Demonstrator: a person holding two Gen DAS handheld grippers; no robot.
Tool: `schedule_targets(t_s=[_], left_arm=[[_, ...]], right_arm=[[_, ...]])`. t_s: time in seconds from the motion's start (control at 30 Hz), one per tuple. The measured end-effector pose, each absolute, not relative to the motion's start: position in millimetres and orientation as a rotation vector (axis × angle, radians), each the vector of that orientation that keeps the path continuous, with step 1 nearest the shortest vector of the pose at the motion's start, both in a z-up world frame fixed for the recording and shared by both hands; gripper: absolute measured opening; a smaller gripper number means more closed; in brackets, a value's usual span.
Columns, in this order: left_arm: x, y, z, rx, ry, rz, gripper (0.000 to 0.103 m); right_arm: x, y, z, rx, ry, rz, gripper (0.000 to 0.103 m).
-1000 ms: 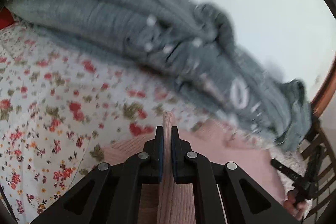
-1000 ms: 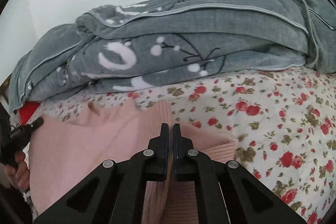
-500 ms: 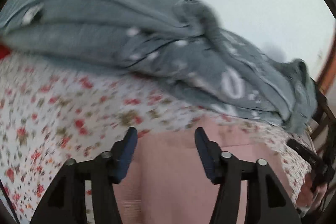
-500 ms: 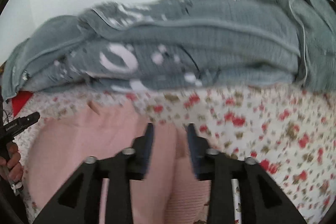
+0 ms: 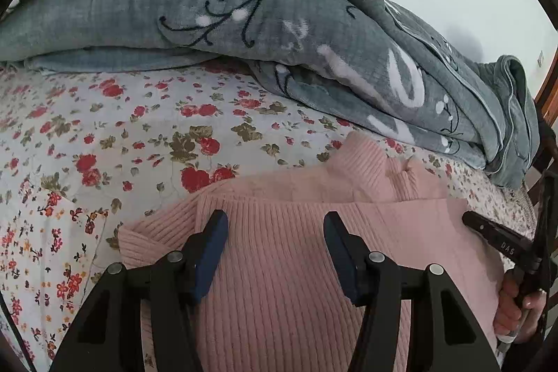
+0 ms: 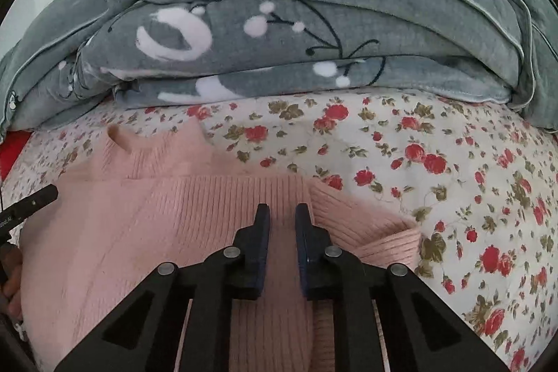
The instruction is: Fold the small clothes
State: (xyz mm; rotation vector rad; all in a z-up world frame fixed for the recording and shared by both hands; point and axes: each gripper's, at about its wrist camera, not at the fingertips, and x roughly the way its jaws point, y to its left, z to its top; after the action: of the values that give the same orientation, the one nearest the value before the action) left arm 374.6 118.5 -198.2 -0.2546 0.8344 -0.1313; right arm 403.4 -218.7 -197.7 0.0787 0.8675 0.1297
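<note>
A pink ribbed sweater [image 5: 296, 253] lies on the floral bedsheet [image 5: 104, 128], its collar towards the blanket; a sleeve is folded across its body. My left gripper [image 5: 275, 222] is open and empty, just above the sweater's folded part. In the right wrist view the sweater [image 6: 139, 232] fills the lower left. My right gripper [image 6: 282, 215] is open with a narrow gap, holding nothing, above the sweater near its folded right edge. The right gripper's tip [image 5: 488, 229] shows at the left view's right edge, the left one's tip [image 6: 31, 201] at the right view's left edge.
A thick grey blanket [image 5: 244, 16] with white and dark patterns is piled behind the sweater across the bed [image 6: 296, 33]. A wooden bed frame [image 5: 549, 89] shows at the far right. A red item [image 6: 12, 156] peeks out at the left edge.
Both grippers were shut on pink sweater cloth a second ago; both have opened and let it go. The cloth now lies flat on the sweater.
</note>
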Motion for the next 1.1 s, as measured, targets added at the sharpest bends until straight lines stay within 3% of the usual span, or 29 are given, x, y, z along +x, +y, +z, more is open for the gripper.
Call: schedule_targets(t_s=[0.27,0.43,0.5,1.1], left_arm=[[378.4,113.5,-200.3,-0.244,0.835,-0.127,0.056],[376.5,114.4,-200.6,-0.241,0.834,-0.132,0.058],[376.5,114.2,-200.8,-0.240,0.834,-0.135,0.059],[377.6,113.0,-201.3,-0.230,0.833,-0.132,0.060]], right_arm=[[399.3,-217.8,-196.1,0.056,0.864,0.129,0.018],[401.0,-209.1,-197.8,0.032,0.863,0.152,0.035],[400.9,-206.8,-197.9,0.012,0.863,0.131,0.047],[403.1,-212.2,-200.0,0.041,0.872,0.138,0.047]])
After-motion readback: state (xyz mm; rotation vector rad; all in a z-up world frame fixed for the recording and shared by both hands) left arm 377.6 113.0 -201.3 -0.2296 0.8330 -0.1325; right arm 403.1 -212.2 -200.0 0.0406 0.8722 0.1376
